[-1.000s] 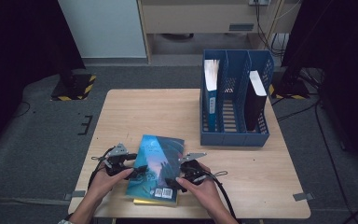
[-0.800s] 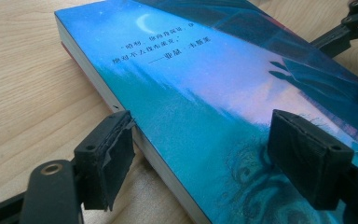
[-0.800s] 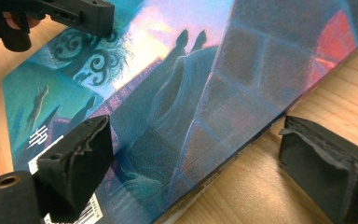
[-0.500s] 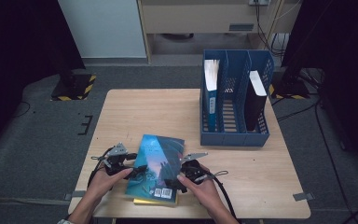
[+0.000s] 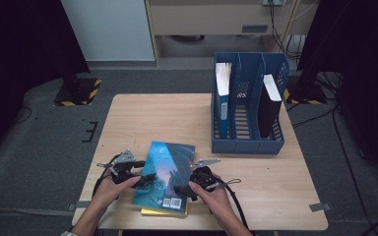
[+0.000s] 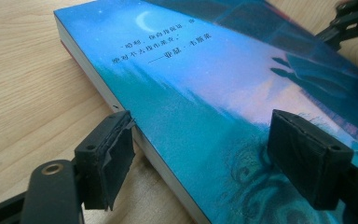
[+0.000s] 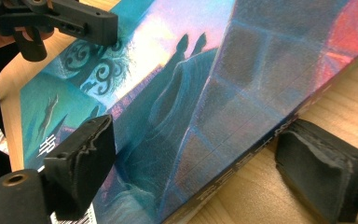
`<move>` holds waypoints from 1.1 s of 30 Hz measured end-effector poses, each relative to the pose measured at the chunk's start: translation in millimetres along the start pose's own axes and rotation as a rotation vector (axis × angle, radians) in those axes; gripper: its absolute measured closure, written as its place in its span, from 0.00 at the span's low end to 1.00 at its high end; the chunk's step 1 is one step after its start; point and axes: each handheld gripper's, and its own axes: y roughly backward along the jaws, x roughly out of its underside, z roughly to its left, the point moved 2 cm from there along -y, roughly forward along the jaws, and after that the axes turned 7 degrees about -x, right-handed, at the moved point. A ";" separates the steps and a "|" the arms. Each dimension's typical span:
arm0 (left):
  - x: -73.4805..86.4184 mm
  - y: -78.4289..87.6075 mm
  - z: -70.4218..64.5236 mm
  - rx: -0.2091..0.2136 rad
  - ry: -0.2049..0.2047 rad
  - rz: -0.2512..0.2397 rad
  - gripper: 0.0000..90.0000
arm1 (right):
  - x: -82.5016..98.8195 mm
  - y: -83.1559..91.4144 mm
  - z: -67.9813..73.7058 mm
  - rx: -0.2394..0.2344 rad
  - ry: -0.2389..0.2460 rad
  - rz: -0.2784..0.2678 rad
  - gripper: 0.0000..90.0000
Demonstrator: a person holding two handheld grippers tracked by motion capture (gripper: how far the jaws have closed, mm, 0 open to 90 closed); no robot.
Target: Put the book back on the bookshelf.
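A teal-covered book (image 5: 164, 177) lies at the worktop's (image 5: 142, 118) near edge, on a yellow book (image 5: 163, 212) seen from the high view. Its page edge is straddled by the left gripper (image 6: 200, 158), jaws wide apart; the spine edge is straddled by the right gripper (image 7: 205, 172), equally open. Nothing is seen to have moved since the earlier frames. Behind, a blue file rack (image 5: 248, 142) holds upright books above grey floor.

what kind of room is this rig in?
Probably a lab or office test space: a lone wooden table on grey carpet, hazard-striped stand bases, loose cables on the floor, a blue file rack with books.
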 end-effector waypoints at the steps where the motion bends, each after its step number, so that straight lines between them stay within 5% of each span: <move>1: 0.2 0.5 0.3 -0.001 0.002 0.000 0.25 | -1.4 1.7 1.5 0.003 0.002 -0.006 0.19; 6: 0.9 2.2 1.8 -0.003 0.008 0.005 0.25 | -9.2 8.7 8.2 0.002 0.004 -0.070 0.24; 19: 0.7 3.0 2.1 -0.006 0.008 0.010 0.24 | -16.3 -11.2 6.5 -0.026 -0.037 -0.092 0.27; 28: 0.5 1.7 -1.1 -0.010 -0.010 0.024 0.16 | -15.5 -15.6 9.5 0.001 0.000 -0.090 0.28; 33: 1.6 -0.9 1.6 0.007 0.020 0.039 0.12 | -15.1 -15.7 9.5 0.003 0.008 -0.087 0.29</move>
